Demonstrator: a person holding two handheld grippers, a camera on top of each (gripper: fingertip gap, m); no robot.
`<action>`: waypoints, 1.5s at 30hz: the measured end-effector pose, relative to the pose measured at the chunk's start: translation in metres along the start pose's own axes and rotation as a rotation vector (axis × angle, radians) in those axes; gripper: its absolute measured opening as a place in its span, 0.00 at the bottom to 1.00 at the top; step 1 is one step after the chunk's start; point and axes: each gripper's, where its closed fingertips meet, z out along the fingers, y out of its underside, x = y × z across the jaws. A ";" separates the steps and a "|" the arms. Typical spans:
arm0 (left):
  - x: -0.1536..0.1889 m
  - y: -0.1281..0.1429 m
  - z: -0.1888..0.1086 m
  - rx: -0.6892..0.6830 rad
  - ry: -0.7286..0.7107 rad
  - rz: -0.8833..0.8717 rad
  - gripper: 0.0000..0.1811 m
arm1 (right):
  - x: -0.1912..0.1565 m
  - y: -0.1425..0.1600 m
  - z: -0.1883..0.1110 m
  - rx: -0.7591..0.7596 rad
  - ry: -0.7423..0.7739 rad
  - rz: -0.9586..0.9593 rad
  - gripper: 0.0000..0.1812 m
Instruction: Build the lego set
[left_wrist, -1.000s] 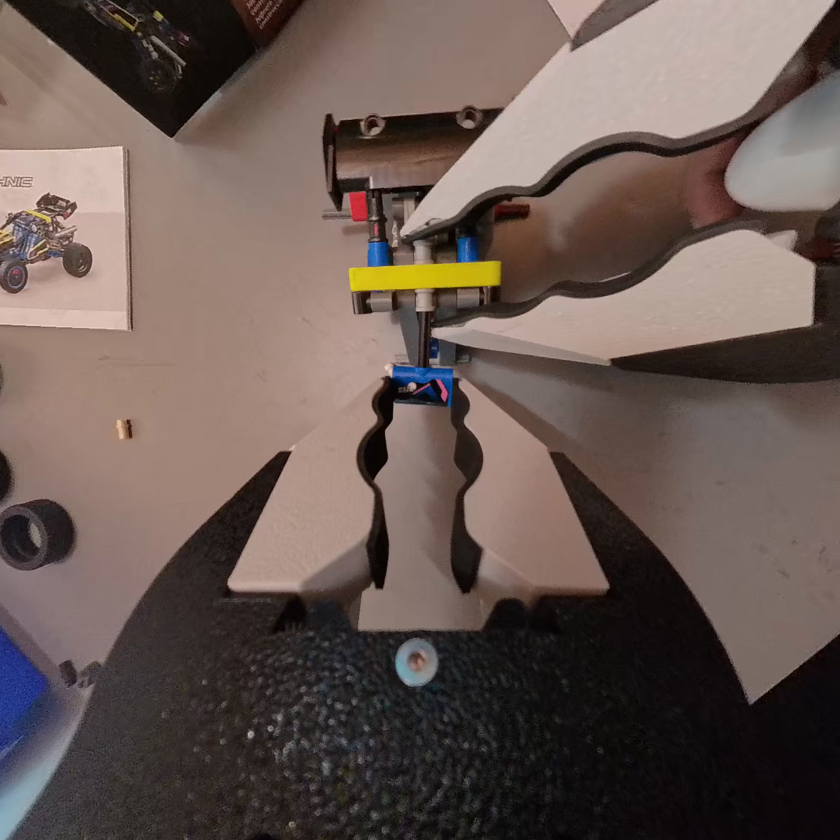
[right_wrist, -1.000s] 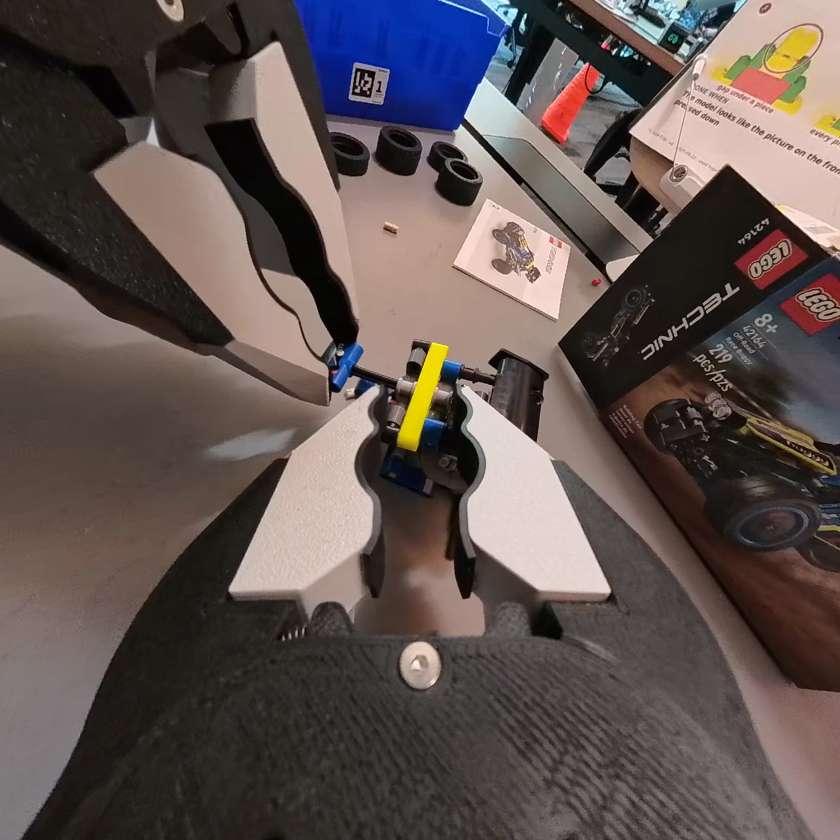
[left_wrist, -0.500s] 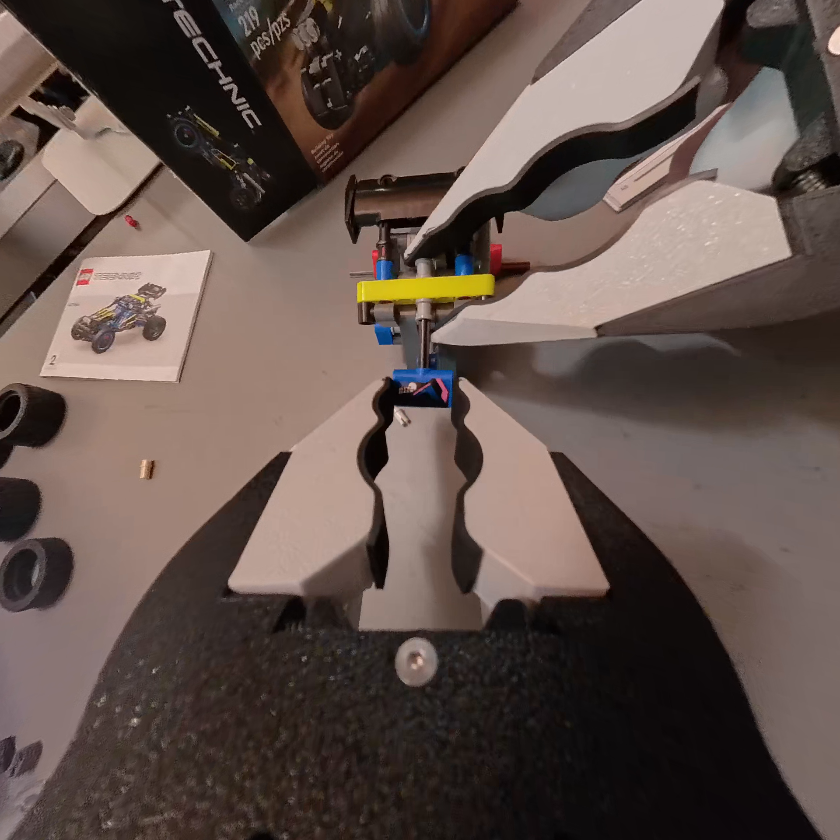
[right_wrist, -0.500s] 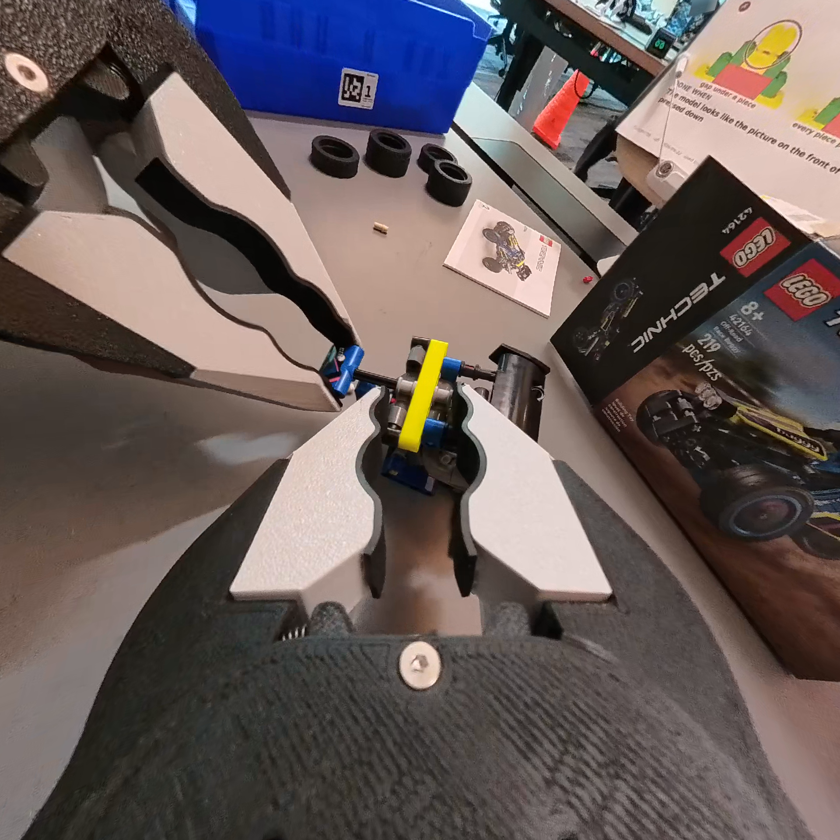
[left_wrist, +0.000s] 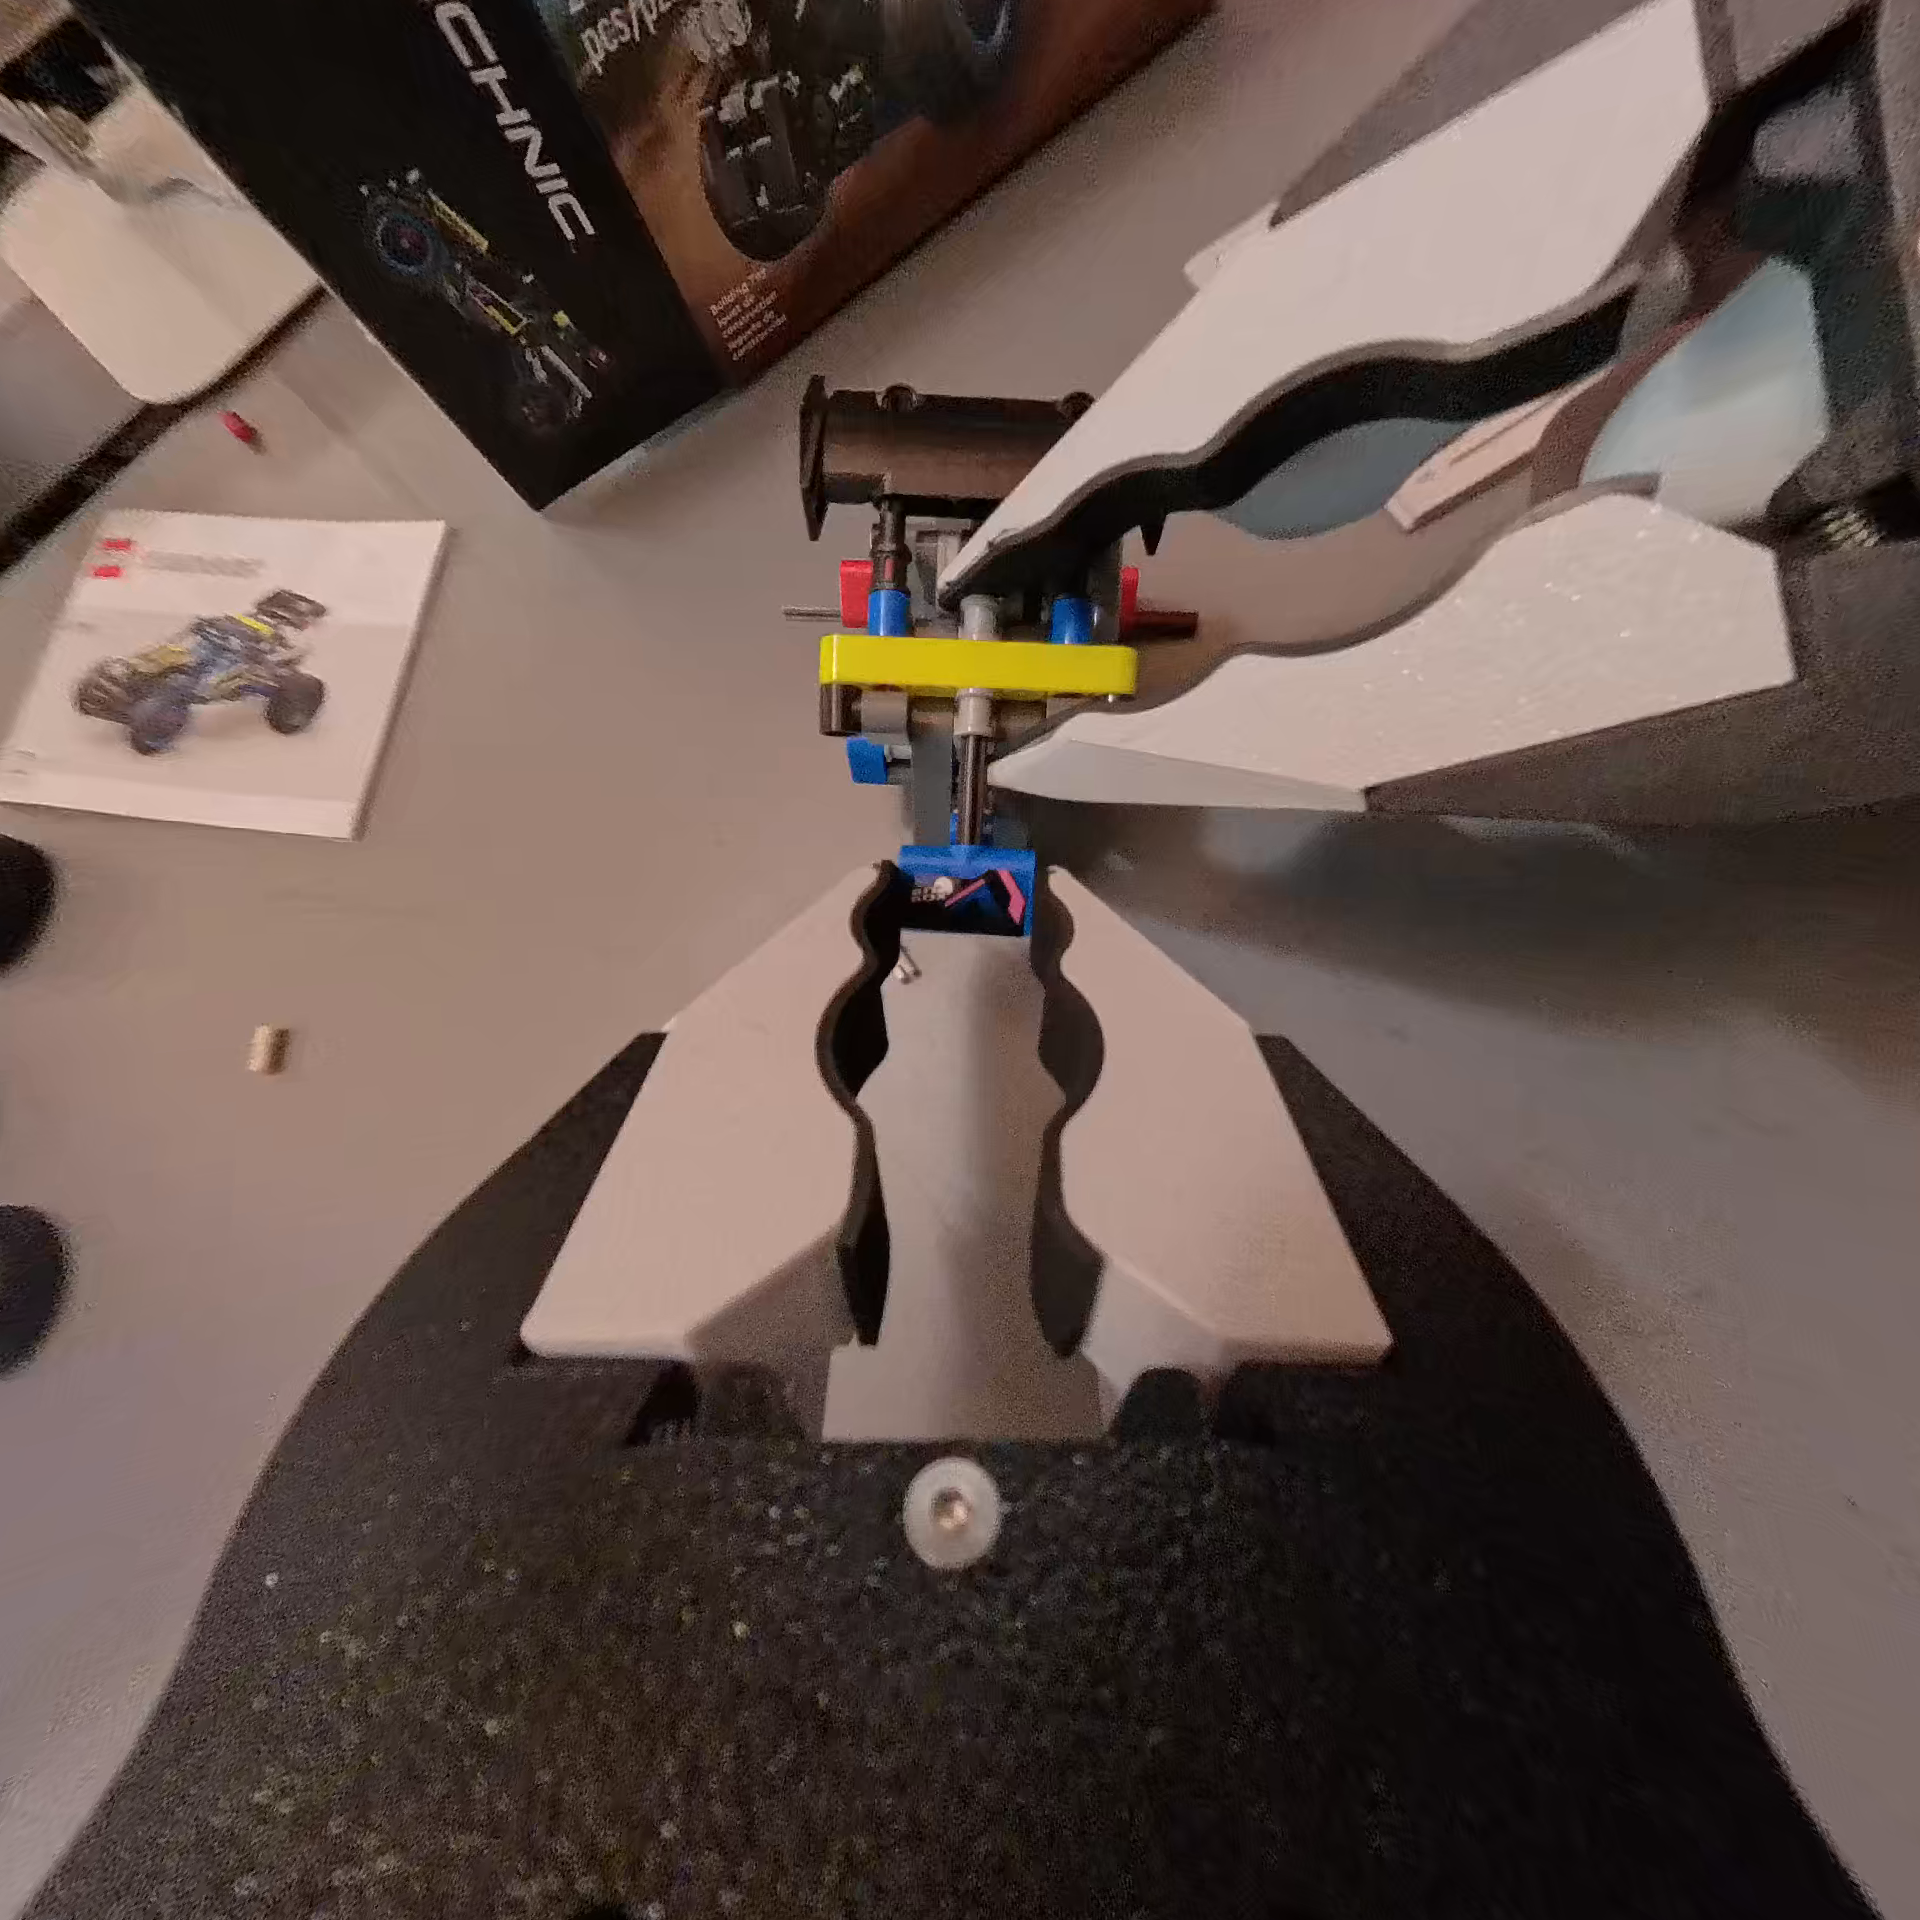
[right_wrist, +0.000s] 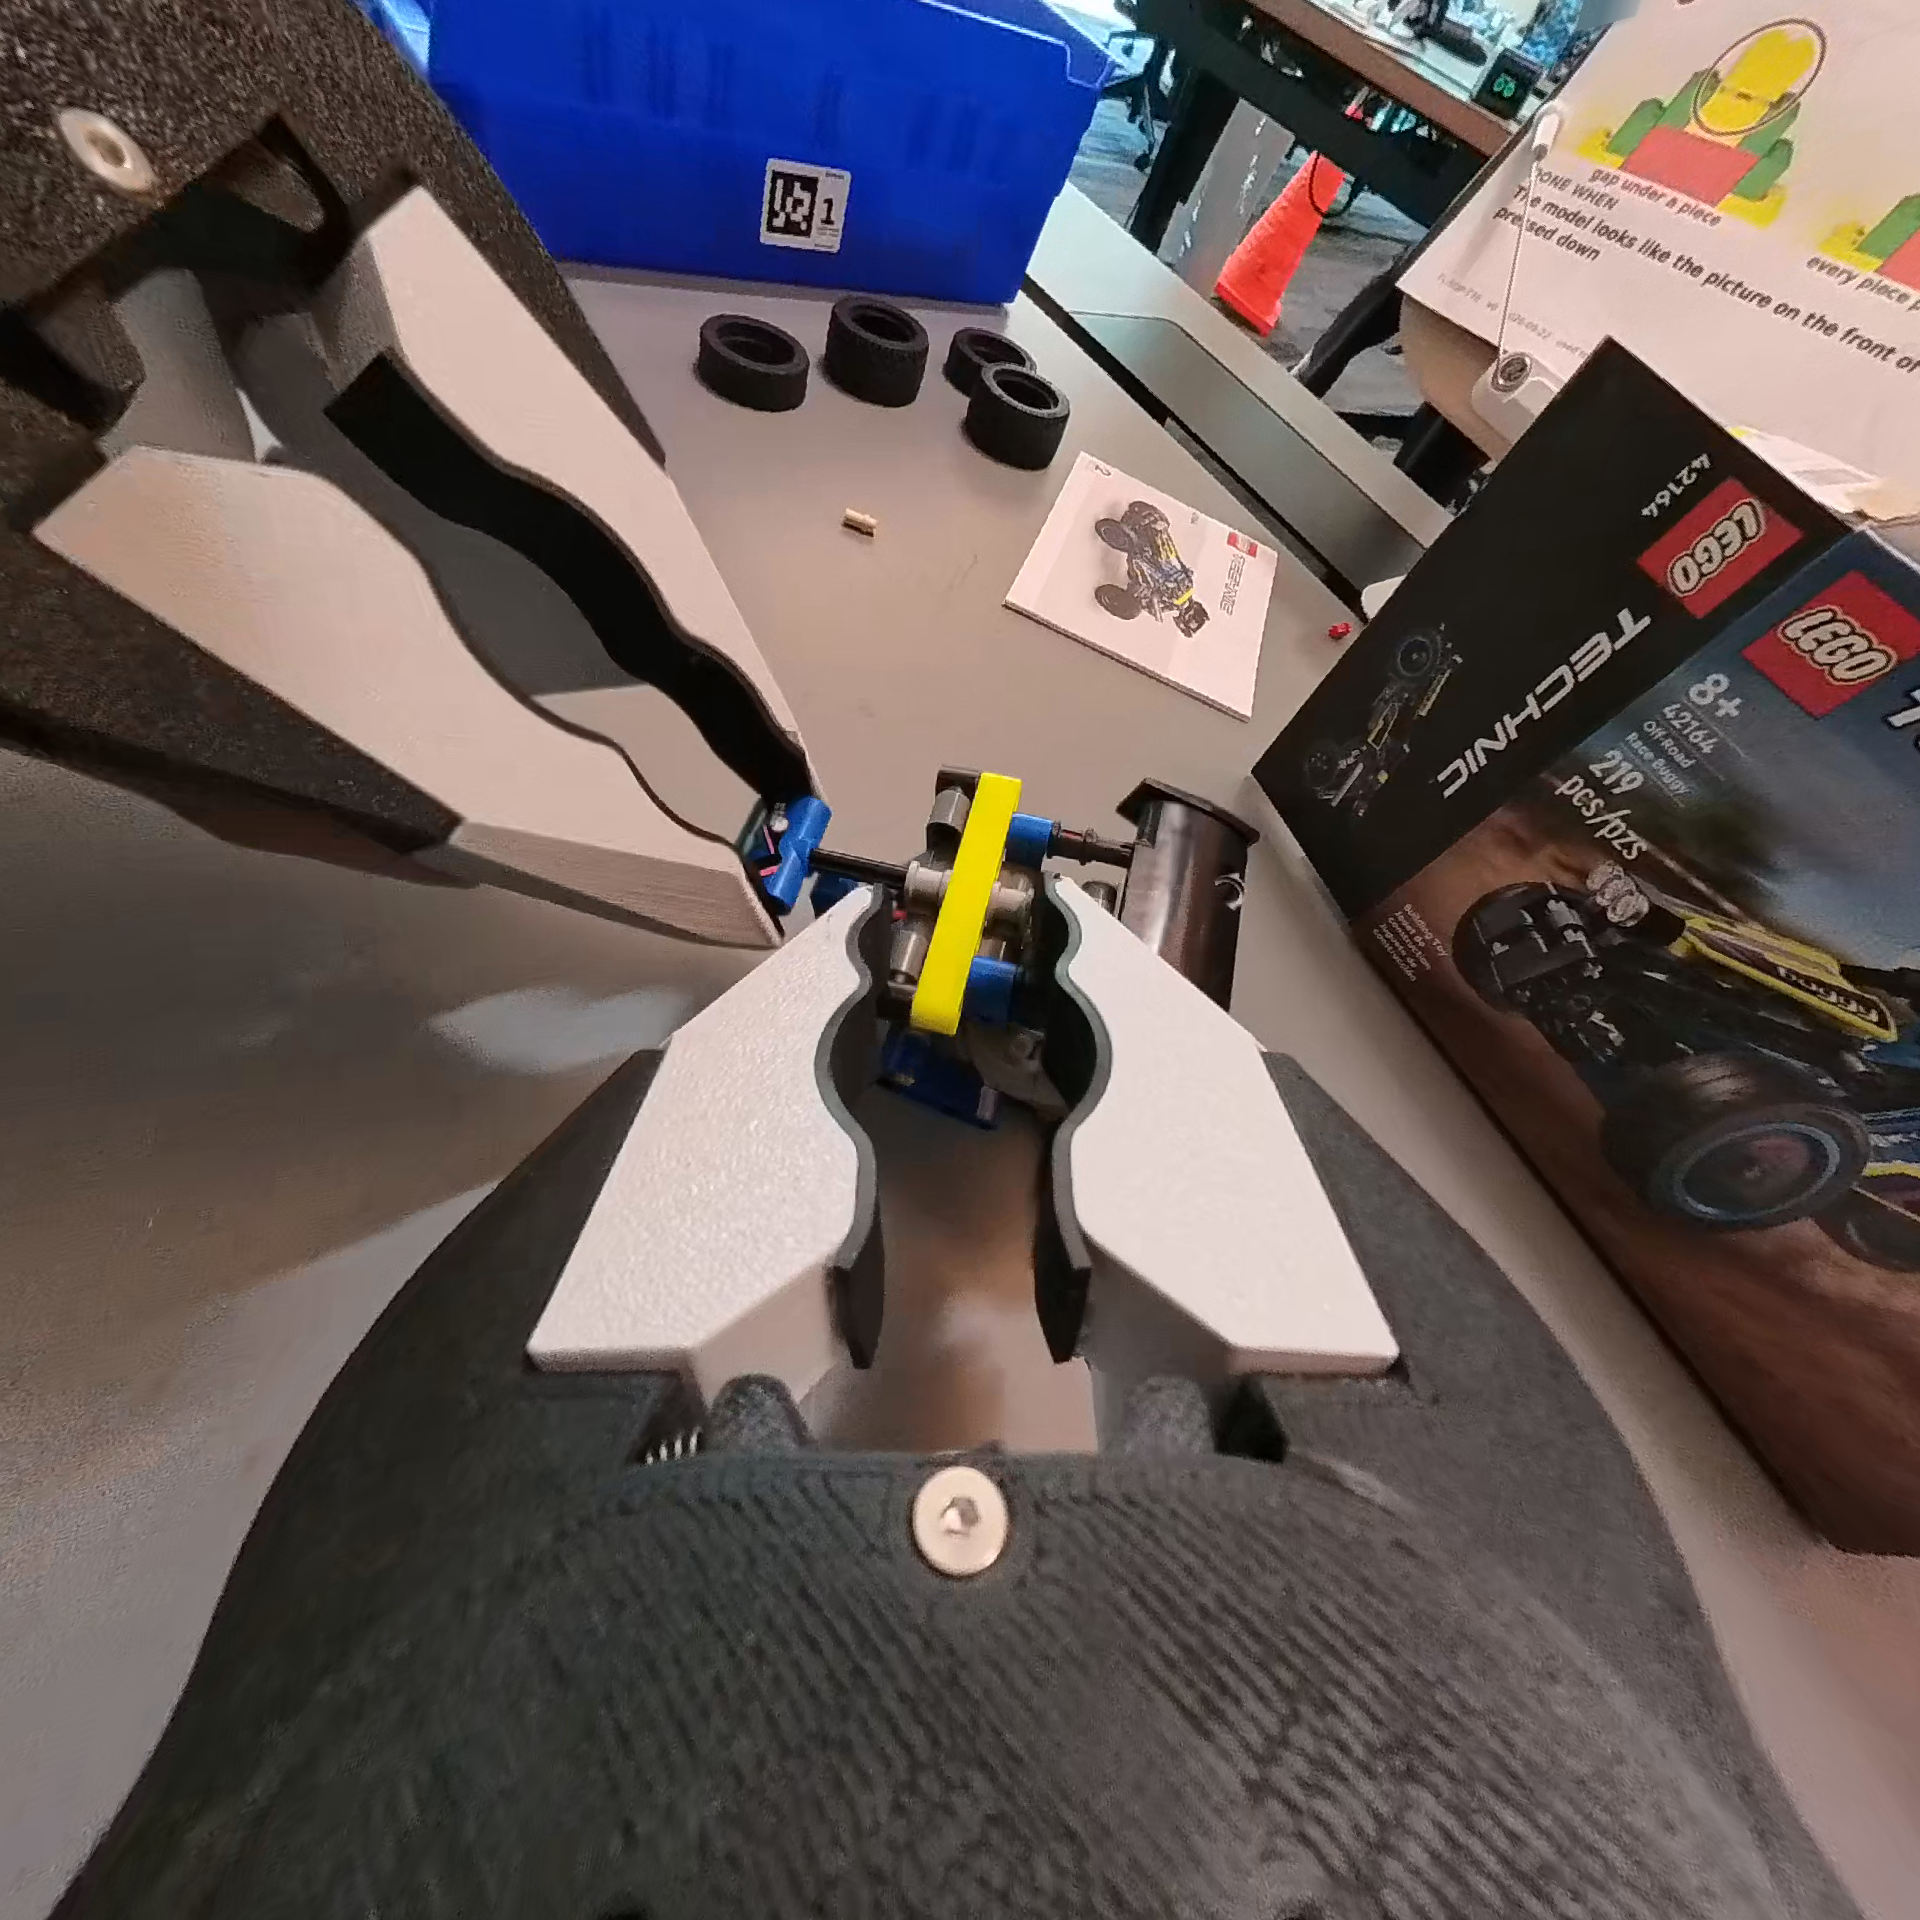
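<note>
A small Lego assembly (left_wrist: 966, 644) with a yellow beam (right_wrist: 966, 914), blue pins, grey connectors and a black cylinder (left_wrist: 935, 436) is held over the grey table. My right gripper (right_wrist: 961, 935) is shut on this assembly at the yellow beam; it also shows in the left wrist view (left_wrist: 1018, 665), coming in from the right. My left gripper (left_wrist: 961, 899) is shut on a small blue piece (left_wrist: 966, 894) with a sticker, seated on the end of a black axle (left_wrist: 968, 784) that sticks out of the assembly. The left gripper also shows in the right wrist view (right_wrist: 784, 862), upper left.
The Lego box (right_wrist: 1621, 831) stands to the right of the assembly in the right wrist view. An instruction booklet (right_wrist: 1153, 582), several black tyres (right_wrist: 883, 353), a small tan piece (right_wrist: 858, 523), a small red piece (left_wrist: 241, 428) and a blue bin (right_wrist: 748, 125) are on the table (left_wrist: 623, 935). Less than 4 cm separates the two grippers' tips.
The left wrist view has tilted up, bringing the box and booklet further into view. Both grippers keep their holds; the blue piece stays on the axle end.
</note>
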 end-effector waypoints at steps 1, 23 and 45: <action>-0.001 0.000 0.000 0.016 0.013 -0.017 0.12 | 0.000 -0.001 0.001 -0.002 -0.004 0.000 0.14; 0.004 -0.008 0.004 0.219 0.005 0.052 0.20 | 0.001 -0.001 -0.006 0.067 -0.027 0.021 0.15; 0.011 -0.003 -0.003 0.259 0.092 0.360 0.12 | -0.001 0.006 -0.005 0.008 0.034 0.001 0.21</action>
